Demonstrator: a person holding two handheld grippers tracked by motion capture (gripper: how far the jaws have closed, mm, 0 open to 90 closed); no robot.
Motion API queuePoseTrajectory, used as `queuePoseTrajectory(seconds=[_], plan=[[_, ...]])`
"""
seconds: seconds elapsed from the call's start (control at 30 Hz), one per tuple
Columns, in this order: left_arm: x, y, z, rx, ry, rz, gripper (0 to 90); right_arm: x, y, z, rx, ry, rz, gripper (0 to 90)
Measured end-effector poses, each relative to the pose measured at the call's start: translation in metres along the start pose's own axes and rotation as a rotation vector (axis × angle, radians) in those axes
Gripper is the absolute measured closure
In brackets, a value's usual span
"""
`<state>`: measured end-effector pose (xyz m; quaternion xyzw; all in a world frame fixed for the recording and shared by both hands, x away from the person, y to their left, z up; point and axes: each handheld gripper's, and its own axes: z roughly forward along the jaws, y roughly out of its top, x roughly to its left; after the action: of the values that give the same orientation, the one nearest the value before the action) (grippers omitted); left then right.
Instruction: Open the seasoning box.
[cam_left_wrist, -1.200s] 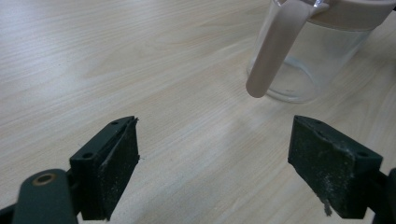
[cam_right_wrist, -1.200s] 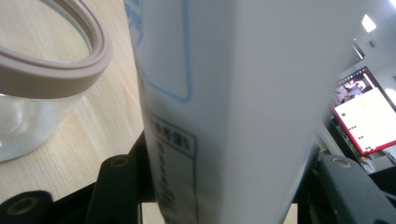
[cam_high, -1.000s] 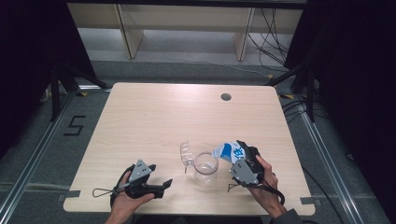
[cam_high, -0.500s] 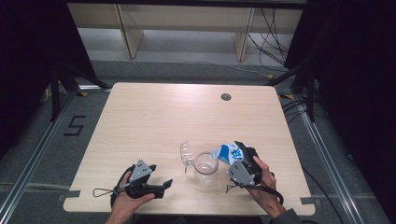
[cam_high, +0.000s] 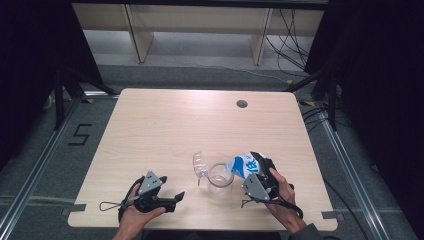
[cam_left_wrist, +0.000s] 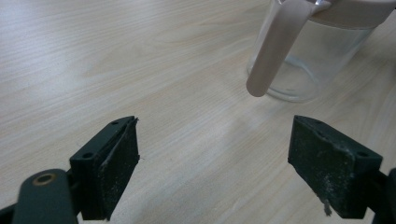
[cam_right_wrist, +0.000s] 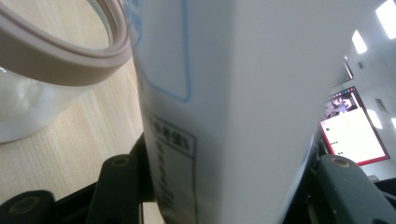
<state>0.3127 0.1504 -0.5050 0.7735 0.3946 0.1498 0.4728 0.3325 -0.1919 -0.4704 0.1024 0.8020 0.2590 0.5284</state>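
From the high view we see a pale wooden surface (cam_high: 165, 130) with a small dark round hole (cam_high: 242, 104) near its far edge. Near the front edge stands a clear glass jar with a pinkish rim (cam_high: 220, 175), its clear hinged lid (cam_high: 199, 164) swung open to the left. Our right tool (cam_high: 260, 167) is clenched on a white carton with blue print (cam_high: 241, 165), which is tilted with its top end toward the jar's mouth, just beside the rim. Our right hand (cam_high: 281, 192) holds that tool from behind. Our left tool (cam_high: 175, 198) lies low over the front left of the surface, held in our left hand (cam_high: 135, 215), pointing right toward the jar and apart from it.

In the left gripper view, our left tool (cam_left_wrist: 215, 168) is released, its two black pads spread wide with bare wood between them. Ahead and to the right stands the glass jar (cam_left_wrist: 308, 56), and a pinkish strap-like piece (cam_left_wrist: 273, 51) hangs down its side.

In the right gripper view, the white carton (cam_right_wrist: 224, 112) sits close up between our tool's black jaws, which press on both its sides. The jar's pinkish rim (cam_right_wrist: 70, 60) curves at upper left, just beside the carton. A lit screen (cam_right_wrist: 350, 126) shows far off at right.
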Motion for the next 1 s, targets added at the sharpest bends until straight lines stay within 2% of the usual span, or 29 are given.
queuePoseTrajectory(seconds=[0.03,0.13,0.2,0.27,0.3,0.43,0.47,0.5,0.57,0.6,0.83,0.87,1.0], plan=[[-0.0002,-0.0002,0.0001,-0.001,-0.001,0.0,15.8,0.0,0.0001,0.0009,-0.004,-0.008,-0.017,47.6],[0.0006,0.0003,0.0004,0.002,-0.001,0.013,15.8,0.0009,0.0002,0.0009,0.005,-0.007,-0.011,47.6],[-0.0008,-0.0003,0.001,0.001,-0.004,0.001,15.8,0.0015,0.0001,0.0013,0.007,-0.01,-0.019,47.7],[-0.0007,-0.0003,0.0012,0.0,-0.004,0.002,15.8,0.0007,0.0006,0.0016,0.007,-0.029,-0.066,47.7],[-0.0003,0.0,0.0012,0.0,-0.004,0.007,15.8,0.0023,0.0,0.0018,0.009,-0.015,-0.029,47.7],[-0.0004,-0.0003,0.0011,0.0,-0.007,0.004,15.8,0.0032,0.0003,0.0023,0.017,-0.017,-0.039,47.7],[0.0,0.0,0.0007,0.002,0.001,0.014,15.8,0.002,0.0006,0.0025,0.013,-0.019,-0.063,47.7],[0.0,0.0003,0.0004,0.005,0.003,0.015,15.8,0.0037,0.0004,0.0023,0.019,-0.018,-0.036,47.7],[-0.0008,-0.0003,0.0011,0.0,-0.006,-0.001,15.8,0.0022,0.0008,0.0025,0.015,-0.02,-0.065,47.7],[-0.0007,-0.0002,0.001,0.0,-0.007,0.004,15.8,0.0038,0.0004,0.0021,0.02,-0.019,-0.037,47.7],[0.0,0.0002,0.0011,-0.005,-0.005,0.008,15.8,0.0046,0.0005,0.0023,0.02,-0.021,-0.045,47.7],[0.0004,0.0004,0.0003,0.005,0.005,0.013,15.8,0.0048,0.0006,0.0023,0.019,-0.022,-0.048,47.7],[-0.0001,0.0002,0.0009,-0.004,-0.004,0.009,15.8,0.0056,0.001,0.0021,0.021,-0.027,-0.065,48.0]])
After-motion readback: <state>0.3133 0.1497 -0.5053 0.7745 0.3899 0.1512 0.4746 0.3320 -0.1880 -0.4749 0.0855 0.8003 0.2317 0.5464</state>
